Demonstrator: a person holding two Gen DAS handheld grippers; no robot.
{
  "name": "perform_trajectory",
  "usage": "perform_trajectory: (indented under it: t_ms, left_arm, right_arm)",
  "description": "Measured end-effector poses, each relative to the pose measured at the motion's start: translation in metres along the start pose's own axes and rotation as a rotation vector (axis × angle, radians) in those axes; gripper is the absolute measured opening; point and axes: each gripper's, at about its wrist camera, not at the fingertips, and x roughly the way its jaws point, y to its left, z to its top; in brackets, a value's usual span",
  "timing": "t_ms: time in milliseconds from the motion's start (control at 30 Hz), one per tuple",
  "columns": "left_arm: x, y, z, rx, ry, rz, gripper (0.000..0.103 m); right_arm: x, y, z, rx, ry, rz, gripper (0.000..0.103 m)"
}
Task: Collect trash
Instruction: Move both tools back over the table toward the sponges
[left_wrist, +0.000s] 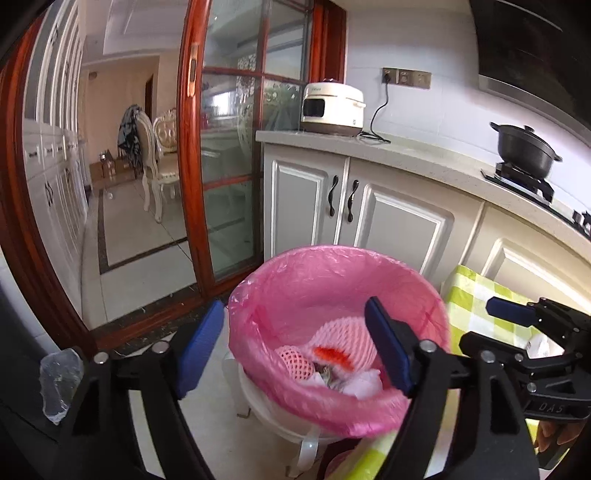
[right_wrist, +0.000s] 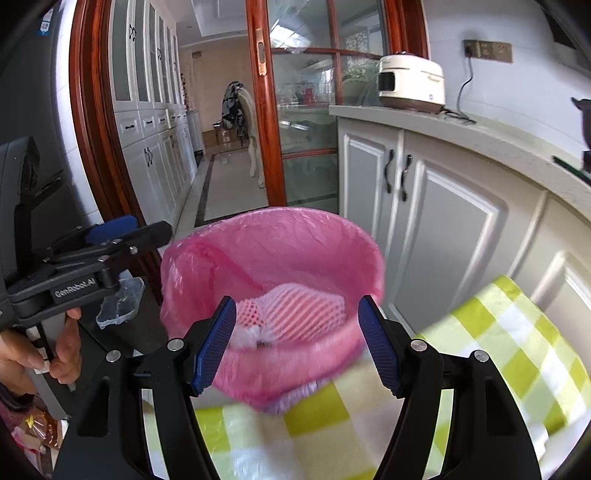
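Trash already lies in the pink-lined bin (left_wrist: 332, 295): foam fruit nets (left_wrist: 343, 332) and crumpled white paper (left_wrist: 364, 384) sit at its bottom; the bin stands on the floor just beside the green-checked worktop (right_wrist: 498, 350). Both tools hover at its rim; the left hand-held gripper (left_wrist: 295, 350) has its jaws wide apart and empty; the right hand-held gripper (right_wrist: 297, 343) likewise. A drop looks finished, I judge; next comes finding another piece, perhaps the clear plastic scrap (left_wrist: 59, 384) at left, and closing on it.
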Motion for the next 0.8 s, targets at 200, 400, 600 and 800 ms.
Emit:
perform_trajectory:
  t_ms: [200, 400, 600, 800]
  left_arm:
    - [-0.044, -0.043, -0.024, 0.065, -0.036, -0.029, 0.094]
    - [-0.072, -0.100, -0.057, 0.091, -0.025, -0.134, 0.096]
    - [-0.089, -0.157, -0.090, 0.133, -0.007, -0.231, 0.096]
    - [-0.098, -0.208, -0.114, 0.189, 0.036, -0.297, 0.096]
  right_arm:
    - [-0.048, -0.010, -0.040, 0.038, -0.005, -0.059, 0.066]
    - [-0.101, -0.031, -0.091, 0.107, 0.002, -0.143, 0.066]
    - [-0.155, -0.059, -0.139, 0.180, 0.007, -0.248, 0.066]
    - [-0.192, -0.089, -0.180, 0.260, 0.013, -0.334, 0.067]
